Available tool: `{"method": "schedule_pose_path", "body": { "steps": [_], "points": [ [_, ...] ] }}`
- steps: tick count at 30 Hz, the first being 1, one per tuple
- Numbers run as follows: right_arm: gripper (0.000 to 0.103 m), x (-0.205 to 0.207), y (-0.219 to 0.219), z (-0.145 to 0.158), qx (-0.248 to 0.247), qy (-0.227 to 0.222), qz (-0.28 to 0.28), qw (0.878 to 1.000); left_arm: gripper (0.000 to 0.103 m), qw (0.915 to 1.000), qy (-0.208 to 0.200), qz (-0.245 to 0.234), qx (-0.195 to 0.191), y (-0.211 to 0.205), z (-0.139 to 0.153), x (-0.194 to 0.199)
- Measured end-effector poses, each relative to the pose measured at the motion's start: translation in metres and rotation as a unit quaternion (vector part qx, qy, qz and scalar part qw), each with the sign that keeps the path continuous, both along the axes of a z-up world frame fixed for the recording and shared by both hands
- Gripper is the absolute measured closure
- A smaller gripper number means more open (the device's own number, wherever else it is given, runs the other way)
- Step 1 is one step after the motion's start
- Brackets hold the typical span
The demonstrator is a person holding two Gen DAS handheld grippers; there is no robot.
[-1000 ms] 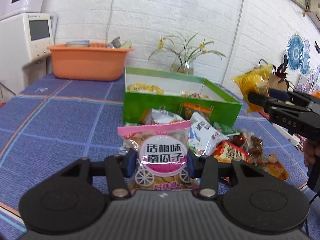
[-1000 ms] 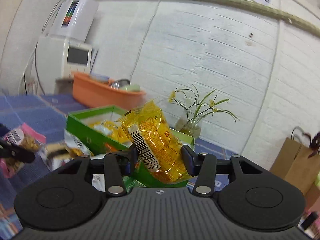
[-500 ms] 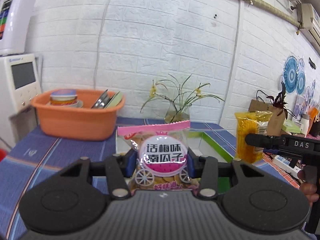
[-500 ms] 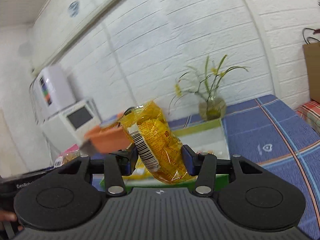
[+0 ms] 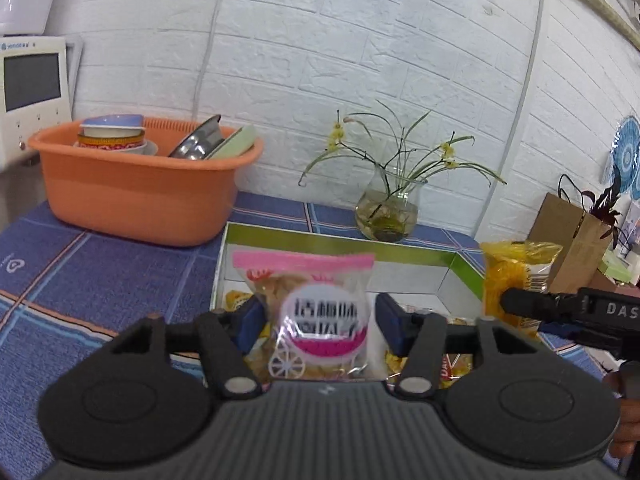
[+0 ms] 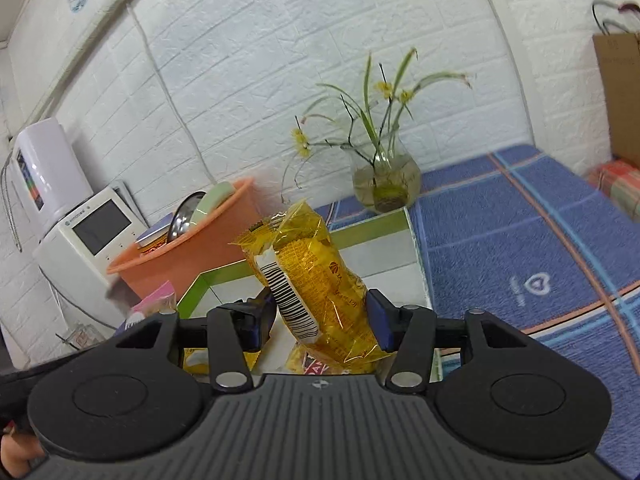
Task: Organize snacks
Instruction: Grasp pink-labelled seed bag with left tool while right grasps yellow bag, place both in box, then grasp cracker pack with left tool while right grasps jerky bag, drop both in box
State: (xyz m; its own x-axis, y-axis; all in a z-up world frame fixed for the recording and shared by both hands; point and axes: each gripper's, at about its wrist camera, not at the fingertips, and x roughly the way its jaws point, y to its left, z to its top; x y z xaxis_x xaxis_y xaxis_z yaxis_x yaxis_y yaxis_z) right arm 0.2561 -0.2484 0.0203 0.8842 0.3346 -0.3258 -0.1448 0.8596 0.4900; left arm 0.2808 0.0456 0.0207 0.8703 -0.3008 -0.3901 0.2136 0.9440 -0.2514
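Observation:
My left gripper (image 5: 316, 320) is shut on a clear snack bag with a pink top and a round label (image 5: 316, 304), held above the green box (image 5: 460, 268). My right gripper (image 6: 320, 320) is shut on a yellow snack packet with a barcode (image 6: 316, 284), held over the same green box (image 6: 372, 228). The right gripper and its yellow packet (image 5: 512, 276) also show at the right of the left wrist view. Several yellow snacks lie inside the box under both bags.
An orange basin (image 5: 136, 196) with bowls stands left of the box. A glass vase with flowers (image 5: 388, 208) stands behind it by the brick wall. A white appliance (image 5: 32, 92) is far left, a brown paper bag (image 5: 572, 248) far right. Blue checked tablecloth (image 6: 520, 248) covers the table.
Both grippers have moved forward and lower, over the open green box, each still holding its bag. The loose snack pile in front of the box is no longer in view.

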Motion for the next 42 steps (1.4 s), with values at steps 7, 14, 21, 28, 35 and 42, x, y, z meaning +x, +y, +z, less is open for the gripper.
{"method": "schedule_pose_path", "body": {
  "steps": [7,14,21,28,35,42],
  "points": [
    [0.000,-0.032,-0.011,0.006,-0.006,-0.013,-0.033,0.999,0.038,0.9994,-0.027,0.018,0.007,0.017,0.014,-0.010],
    [0.000,-0.092,-0.035,0.002,-0.005,0.005,-0.034,0.999,0.038,0.9987,-0.029,0.012,0.040,0.025,0.026,-0.028],
    [0.000,-0.135,-0.050,-0.015,-0.043,0.031,-0.044,0.998,0.036,0.9962,-0.010,-0.024,0.083,0.017,0.010,-0.070],
    [0.000,-0.145,-0.046,-0.035,-0.058,0.067,-0.017,0.996,0.036,0.9935,0.047,-0.033,0.099,0.034,-0.032,-0.113],
    [0.000,-0.128,-0.020,-0.052,-0.101,0.116,-0.008,0.988,0.035,0.9868,0.075,-0.056,0.132,0.022,-0.053,-0.101],
    [0.003,-0.127,0.004,-0.056,-0.231,0.095,0.009,0.968,0.034,0.9882,0.107,-0.059,0.092,0.012,-0.055,-0.081]
  ]
}}
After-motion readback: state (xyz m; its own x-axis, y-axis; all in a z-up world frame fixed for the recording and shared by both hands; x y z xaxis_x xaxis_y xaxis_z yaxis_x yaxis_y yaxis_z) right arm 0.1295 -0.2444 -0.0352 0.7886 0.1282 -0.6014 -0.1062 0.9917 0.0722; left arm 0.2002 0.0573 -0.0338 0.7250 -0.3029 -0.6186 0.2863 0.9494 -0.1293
